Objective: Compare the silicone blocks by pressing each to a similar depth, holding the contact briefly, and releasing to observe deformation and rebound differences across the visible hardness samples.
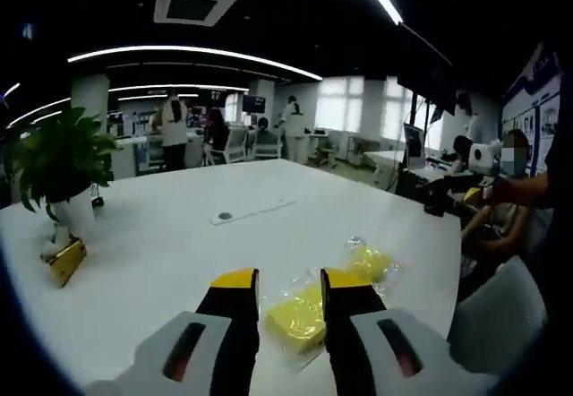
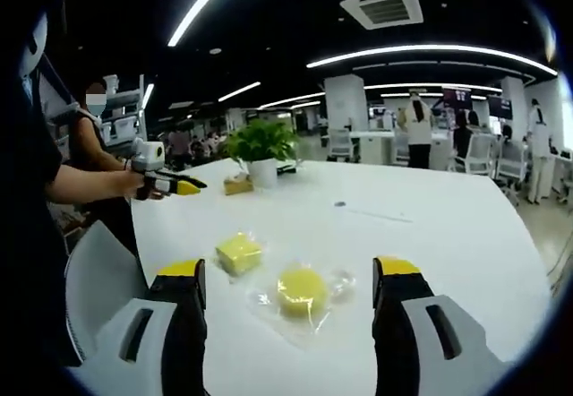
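Item 1, potted plant (image 1: 58, 159): stands at the far left edge of the white table (image 1: 179, 235), with a small gold box (image 1: 64, 260) just beside its pot. Both sit well apart from the samples, so I judge them bystanders to the work.

Item 2, my left gripper (image 1: 289, 290): jaws parted, holding nothing, hovering above the table with the square yellow block (image 1: 300, 317) showing in the gap between the tips. I judge this a line-up for a press; contact is not yet made.

Item 3, square yellow block: flat slab, sealed in a clear crinkled bag, lying flat. No dent visible.

Item 4, round yellow block (image 1: 367, 260): a disc, also bagged in clear film, just beside the square one and apart from it. The 2 lie near the table's edge, I judge for easy reach.

Item 5, my right gripper (image 2: 288, 281): jaws spread wide and empty, framing the round disc from above.

Item 6, another person's hand (image 2: 134, 184) at the table's edge holds a similar yellow-tipped tool.
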`<move>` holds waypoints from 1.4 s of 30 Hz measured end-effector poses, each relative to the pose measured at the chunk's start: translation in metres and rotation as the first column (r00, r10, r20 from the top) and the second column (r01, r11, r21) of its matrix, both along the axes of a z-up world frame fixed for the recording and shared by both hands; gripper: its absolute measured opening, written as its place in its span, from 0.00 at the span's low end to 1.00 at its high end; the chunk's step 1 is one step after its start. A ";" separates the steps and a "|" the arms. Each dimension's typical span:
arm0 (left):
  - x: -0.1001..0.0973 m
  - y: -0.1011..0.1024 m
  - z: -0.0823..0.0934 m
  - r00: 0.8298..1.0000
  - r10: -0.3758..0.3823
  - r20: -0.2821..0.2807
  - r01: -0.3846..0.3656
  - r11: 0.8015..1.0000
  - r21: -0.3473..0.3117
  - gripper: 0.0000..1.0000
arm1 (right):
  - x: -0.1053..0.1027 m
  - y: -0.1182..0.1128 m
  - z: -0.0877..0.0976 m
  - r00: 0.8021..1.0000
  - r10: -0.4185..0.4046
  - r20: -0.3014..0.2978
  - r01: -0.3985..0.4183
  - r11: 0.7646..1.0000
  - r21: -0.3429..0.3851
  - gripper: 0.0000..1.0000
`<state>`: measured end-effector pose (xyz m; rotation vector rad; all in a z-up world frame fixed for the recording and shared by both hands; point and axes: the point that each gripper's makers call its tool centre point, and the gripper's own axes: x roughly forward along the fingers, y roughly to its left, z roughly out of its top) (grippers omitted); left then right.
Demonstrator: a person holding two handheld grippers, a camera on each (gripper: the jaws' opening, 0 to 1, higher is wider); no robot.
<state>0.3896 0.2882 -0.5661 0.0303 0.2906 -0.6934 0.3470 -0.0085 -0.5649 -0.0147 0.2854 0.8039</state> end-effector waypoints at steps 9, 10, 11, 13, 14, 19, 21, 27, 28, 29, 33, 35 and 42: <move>-0.058 -0.019 -0.005 0.975 -0.212 -0.070 0.217 0.974 0.070 0.83 | -0.013 -0.013 -0.029 0.992 0.040 -0.122 -0.049 0.997 -0.067 0.80; -0.066 -0.017 -0.010 0.968 -0.236 -0.089 0.244 0.965 0.093 0.82 | -0.014 -0.015 -0.033 0.991 0.045 -0.127 -0.056 0.995 -0.079 0.82; -0.073 -0.016 -0.015 0.961 -0.248 -0.118 0.261 0.959 0.111 0.81 | -0.017 -0.017 -0.037 0.989 0.048 -0.140 -0.061 0.994 -0.091 0.84; -0.079 -0.015 -0.020 0.959 -0.249 -0.138 0.266 0.955 0.128 0.83 | -0.021 -0.020 -0.042 0.986 0.062 -0.156 -0.078 0.992 -0.098 0.87; -0.083 -0.015 -0.023 0.956 -0.252 -0.152 0.271 0.954 0.125 0.84 | -0.022 -0.021 -0.044 0.985 0.067 -0.159 -0.083 0.991 -0.102 0.87; -0.098 -0.013 -0.037 0.944 -0.246 -0.221 0.280 0.950 0.137 0.95 | -0.033 -0.020 -0.049 0.979 0.095 -0.181 -0.119 0.985 -0.127 0.91; -0.105 -0.013 -0.042 0.940 -0.251 -0.232 0.289 0.946 0.148 0.99 | -0.036 -0.019 -0.050 0.977 0.103 -0.186 -0.129 0.983 -0.132 0.93; -0.122 -0.005 -0.051 0.925 -0.252 -0.284 0.317 0.923 0.216 0.99 | -0.048 -0.020 -0.058 0.965 0.116 -0.236 -0.158 0.972 -0.171 0.96; -0.122 -0.005 -0.050 0.927 -0.250 -0.279 0.315 0.923 0.221 0.99 | -0.051 -0.019 -0.058 0.965 0.122 -0.234 -0.165 0.970 -0.177 0.96; -0.123 -0.004 -0.047 0.930 -0.249 -0.269 0.311 0.925 0.218 0.99 | -0.051 -0.020 -0.058 0.966 0.116 -0.231 -0.160 0.970 -0.183 0.96; -0.125 0.003 -0.040 0.940 -0.236 -0.247 0.287 0.938 0.194 0.99 | -0.050 -0.027 -0.057 0.968 0.059 -0.244 -0.108 0.975 -0.193 0.96; -0.124 0.010 -0.038 0.947 -0.218 -0.236 0.265 0.945 0.190 0.99 | -0.050 -0.027 -0.054 0.968 0.051 -0.245 -0.100 0.976 -0.191 0.96; -0.130 0.020 -0.036 0.952 -0.195 -0.236 0.227 0.966 0.120 0.99 | -0.058 -0.020 -0.048 0.968 0.027 -0.250 -0.087 0.969 -0.232 0.93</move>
